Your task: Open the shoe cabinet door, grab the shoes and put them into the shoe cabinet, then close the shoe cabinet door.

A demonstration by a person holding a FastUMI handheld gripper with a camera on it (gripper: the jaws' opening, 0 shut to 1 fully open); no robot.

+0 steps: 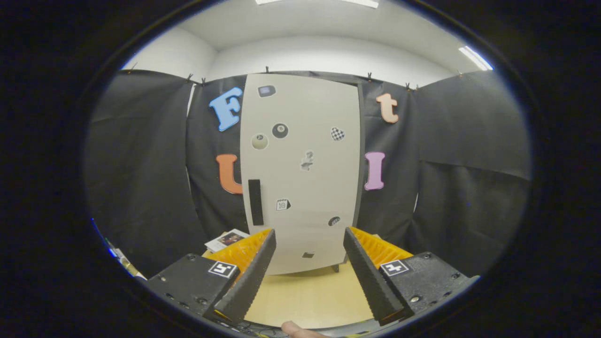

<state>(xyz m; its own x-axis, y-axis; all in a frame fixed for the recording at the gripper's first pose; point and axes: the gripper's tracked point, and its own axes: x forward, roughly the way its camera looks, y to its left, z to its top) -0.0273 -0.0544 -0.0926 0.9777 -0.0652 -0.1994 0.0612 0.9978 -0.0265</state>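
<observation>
The shoe cabinet (pixel 300 173) is standing upright at the far end of the wooden bench (pixel 307 293), straight ahead of the fingers at twelve o'clock, with its pale door (pixel 310 112) sitting shut against the body. A dark vertical handle (pixel 255 202) is running down the door's lower left side, at about eleven o'clock from the gap between the fingers. Stickers are dotting the door face: a black billiard ball (pixel 280 130) bearing an 8, a pale ball (pixel 259 141) beside it, a checkered heart (pixel 337 134), a calendar-like sticker (pixel 282 204) seeming to read 10, and several others too small to read.

The gripper (pixel 310 244) is hovering over the bench with its fingers (pixel 251 274) spread wide, gripping nothing, and the cabinet's lower edge is showing between them. Each finger block is carrying a square black-and-white marker tag (pixel 222 269).

At ten o'clock, beside the cabinet's base, a printed leaflet (pixel 226 240) is lying on the bench. A person's fingertip (pixel 296 329) is peeking in at six o'clock.
</observation>
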